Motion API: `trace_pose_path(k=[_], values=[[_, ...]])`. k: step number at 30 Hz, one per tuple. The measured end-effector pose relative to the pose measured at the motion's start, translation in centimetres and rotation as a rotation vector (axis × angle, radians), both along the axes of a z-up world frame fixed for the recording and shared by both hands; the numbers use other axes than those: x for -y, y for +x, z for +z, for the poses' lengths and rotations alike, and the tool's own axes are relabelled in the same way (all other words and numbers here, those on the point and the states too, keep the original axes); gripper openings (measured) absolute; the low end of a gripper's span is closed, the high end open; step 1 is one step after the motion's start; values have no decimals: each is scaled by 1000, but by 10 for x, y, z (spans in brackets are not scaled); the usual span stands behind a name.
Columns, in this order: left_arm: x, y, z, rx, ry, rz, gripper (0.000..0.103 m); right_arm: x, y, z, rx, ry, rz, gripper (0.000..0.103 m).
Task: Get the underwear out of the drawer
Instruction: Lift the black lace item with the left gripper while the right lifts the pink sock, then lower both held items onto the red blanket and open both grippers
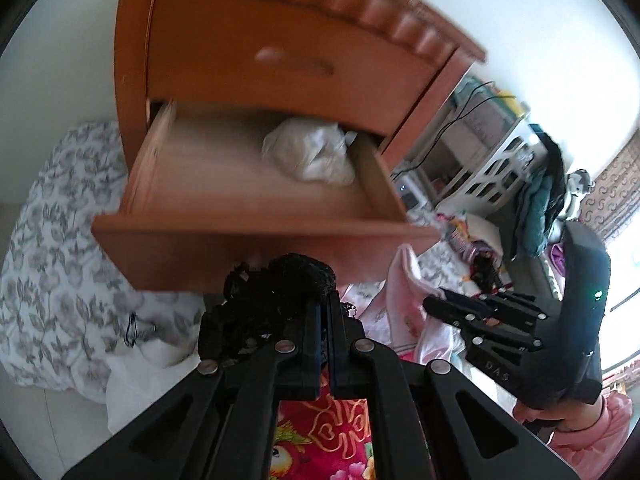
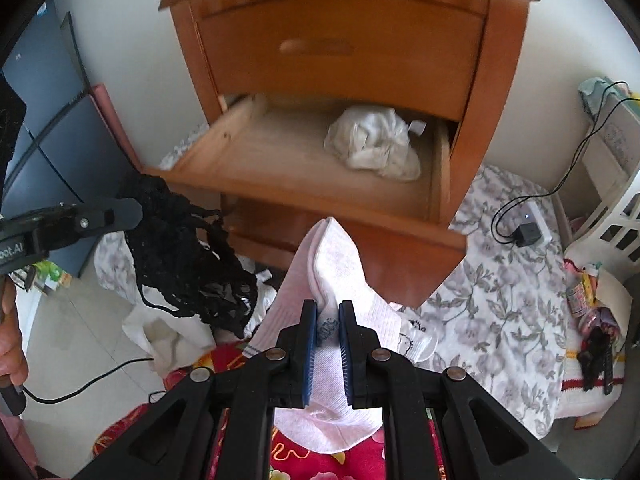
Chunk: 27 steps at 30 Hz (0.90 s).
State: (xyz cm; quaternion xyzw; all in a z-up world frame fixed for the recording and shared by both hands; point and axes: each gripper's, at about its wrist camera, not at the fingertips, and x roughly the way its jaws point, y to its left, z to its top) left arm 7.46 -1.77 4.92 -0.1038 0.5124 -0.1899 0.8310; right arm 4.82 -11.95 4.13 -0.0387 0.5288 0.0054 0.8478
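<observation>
The left tongs (image 1: 327, 300) are clamped together on a black lace garment (image 1: 276, 284), which bunches over their tips in the left wrist view and, in the right wrist view, hangs down in loose straps and loops in front of the nightstand's lower left corner. The right tongs (image 2: 328, 320) are clamped on a pale pink garment (image 2: 336, 264), its ribbed fabric running up between the blue pads (image 2: 310, 352) and folding over above them. Both garments are out of the drawer (image 1: 256, 236) and in front of it.

The drawer is the lower one of a wooden nightstand (image 2: 344, 40) and stands pulled out. One crumpled white bundle (image 2: 374, 142) lies inside, toward the back right corner, just beside the right wall; the rest of the drawer floor is bare wood. The upper drawer (image 1: 280, 52) is shut.

A grey-flowered sheet (image 2: 496, 280) spreads on the floor on both sides of the nightstand. On it, to the right, a charger (image 2: 528, 234) lies with its black cable (image 2: 576, 160) running up to white shelving. A white basket (image 2: 616, 224) stands at the far right, with small packets and dark items beside it. Below the tongs lies a red patterned cloth (image 1: 340, 424), and white fabric is heaped on the tiles under the black garment. Left of the nightstand stand dark blue panels (image 2: 52, 136). A hand in a pink sleeve (image 1: 592, 428) grips the right tool's handle.
</observation>
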Motion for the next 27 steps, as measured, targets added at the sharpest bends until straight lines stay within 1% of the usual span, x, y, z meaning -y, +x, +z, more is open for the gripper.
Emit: trace_pose_path(k=[4,10,14,17,20,21,22,23,24,27], values=[[-3,5,-25,-57,9,11,2,2,4,-18,-31,-4,-6,13],[-5,12,-47,-105,28,30,2,9,9,-37,-67,-10,-29,14],[-7,13,-58,-140,36,38,2,12,13,-42,-78,-12,-39,14],[-7,15,-66,-162,56,47,3,12,14,-44,-86,-12,-34,14],[-9,16,-71,-174,63,55,7,13,14,-47,-93,-12,-37,14],[-10,16,-71,-177,66,58,15,13,14,-48,-96,-11,-39,14],[-11,16,-72,-181,73,63,37,14,14,-49,-100,-11,-41,14],[-12,17,-73,-182,76,67,51,14,14,-50,-103,-11,-42,14],[-13,16,-73,-181,76,72,69,15,14,-51,-106,-13,-44,15],[-14,17,-74,-186,83,78,71,17,14,-54,-114,-11,-53,20]])
